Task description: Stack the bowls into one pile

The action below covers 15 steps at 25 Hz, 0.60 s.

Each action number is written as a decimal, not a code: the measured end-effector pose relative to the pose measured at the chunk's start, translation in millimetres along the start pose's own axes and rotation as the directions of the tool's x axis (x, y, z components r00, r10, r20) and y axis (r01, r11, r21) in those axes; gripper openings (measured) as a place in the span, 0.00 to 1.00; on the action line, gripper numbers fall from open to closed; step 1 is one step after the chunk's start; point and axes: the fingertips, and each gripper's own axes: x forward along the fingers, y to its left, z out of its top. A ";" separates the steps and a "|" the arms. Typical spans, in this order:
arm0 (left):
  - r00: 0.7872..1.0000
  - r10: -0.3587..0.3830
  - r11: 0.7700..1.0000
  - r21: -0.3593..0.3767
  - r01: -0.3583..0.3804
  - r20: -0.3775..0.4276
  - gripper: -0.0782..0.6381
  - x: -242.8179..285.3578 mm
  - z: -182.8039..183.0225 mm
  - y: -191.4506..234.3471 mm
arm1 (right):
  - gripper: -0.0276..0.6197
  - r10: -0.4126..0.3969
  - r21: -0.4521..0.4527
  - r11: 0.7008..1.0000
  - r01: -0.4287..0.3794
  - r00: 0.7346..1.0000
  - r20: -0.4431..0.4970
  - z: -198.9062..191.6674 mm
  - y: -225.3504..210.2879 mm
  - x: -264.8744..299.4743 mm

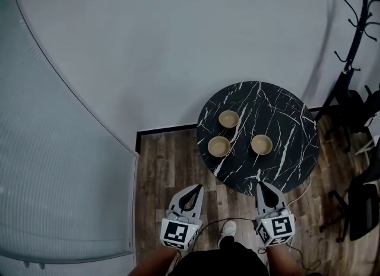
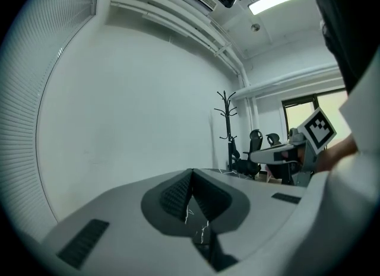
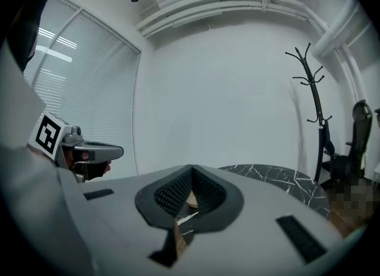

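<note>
Nearest the camera are the two claws, held level over the wooden floor (image 1: pixel 166 162), each with a marker cube at its back. The left claw (image 1: pixel 193 190) is clenched, its ribbed pads pressed together with nothing between them, and it sits to the left of the table's near edge. The right claw (image 1: pixel 263 189) is also clenched and empty, and its tip reaches the near edge of the table (image 1: pixel 285 108), a round black top veined with white.

Three tan bowls stand upright on the table, each apart from the others and none stacked. The far bowl (image 1: pixel 228 119) sits left of the middle, toward the far edge. The left bowl (image 1: pixel 219 146) stands just nearer the person, close to the left edge. The centre bowl (image 1: pixel 261 144) sits about the middle of the table, level with the left bowl.

Beyond the table's right edge a black coat rack (image 1: pixel 350 61) stands against the pale wall, with a dark chair (image 1: pixel 362 203) on the floor near it.
</note>
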 end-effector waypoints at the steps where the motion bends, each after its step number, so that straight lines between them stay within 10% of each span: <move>1: 1.000 0.000 1.000 0.008 0.000 0.001 0.13 7.8 1.3 0.6 | 0.05 0.001 0.005 1.000 -0.001 1.000 0.000 -0.5 -6.0 4.8; 15: 1.000 -0.008 1.000 0.009 0.008 0.018 0.13 69.4 7.1 11.3 | 0.06 0.040 0.101 0.994 -0.041 0.999 0.007 1.8 -52.4 55.2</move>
